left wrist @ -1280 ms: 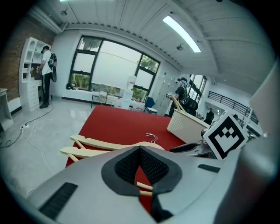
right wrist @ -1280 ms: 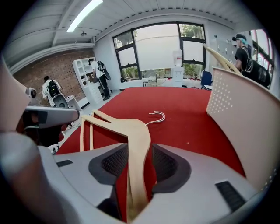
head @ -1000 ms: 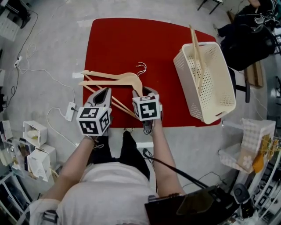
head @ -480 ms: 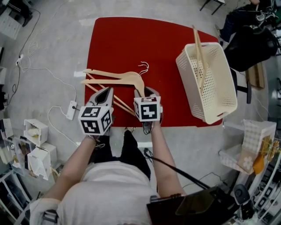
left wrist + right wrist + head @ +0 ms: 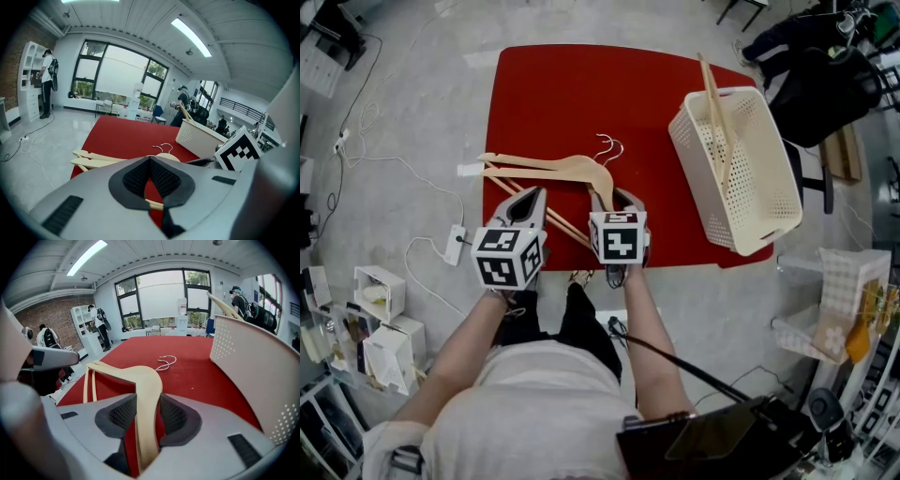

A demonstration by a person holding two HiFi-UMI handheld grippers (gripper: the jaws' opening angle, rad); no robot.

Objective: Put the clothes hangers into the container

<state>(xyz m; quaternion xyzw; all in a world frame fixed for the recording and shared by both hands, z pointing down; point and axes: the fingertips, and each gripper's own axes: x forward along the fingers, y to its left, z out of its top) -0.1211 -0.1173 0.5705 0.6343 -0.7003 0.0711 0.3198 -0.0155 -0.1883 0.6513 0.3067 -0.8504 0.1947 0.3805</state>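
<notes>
Two wooden hangers (image 5: 546,169) lie stacked on the red table (image 5: 581,89), wire hooks (image 5: 607,148) toward the middle. My right gripper (image 5: 614,195) sits at their right shoulder. In the right gripper view its pads (image 5: 123,412) close on the top hanger's arm (image 5: 143,380), which fills the gap at the tips. My left gripper (image 5: 528,192) is shut, tips meeting (image 5: 150,161), above the hangers' lower bars (image 5: 154,204). Nothing is between its pads. A cream perforated basket (image 5: 750,202) stands to the right, with another hanger (image 5: 715,112) sticking out.
The basket's wall (image 5: 248,362) rises close on the right of my right gripper. On the floor to the left lie a power strip (image 5: 453,241), cables and small boxes (image 5: 375,286). A black bag (image 5: 825,80) sits beyond the basket.
Both grippers and the hangers keep their places. Only the head view has shifted a little.
</notes>
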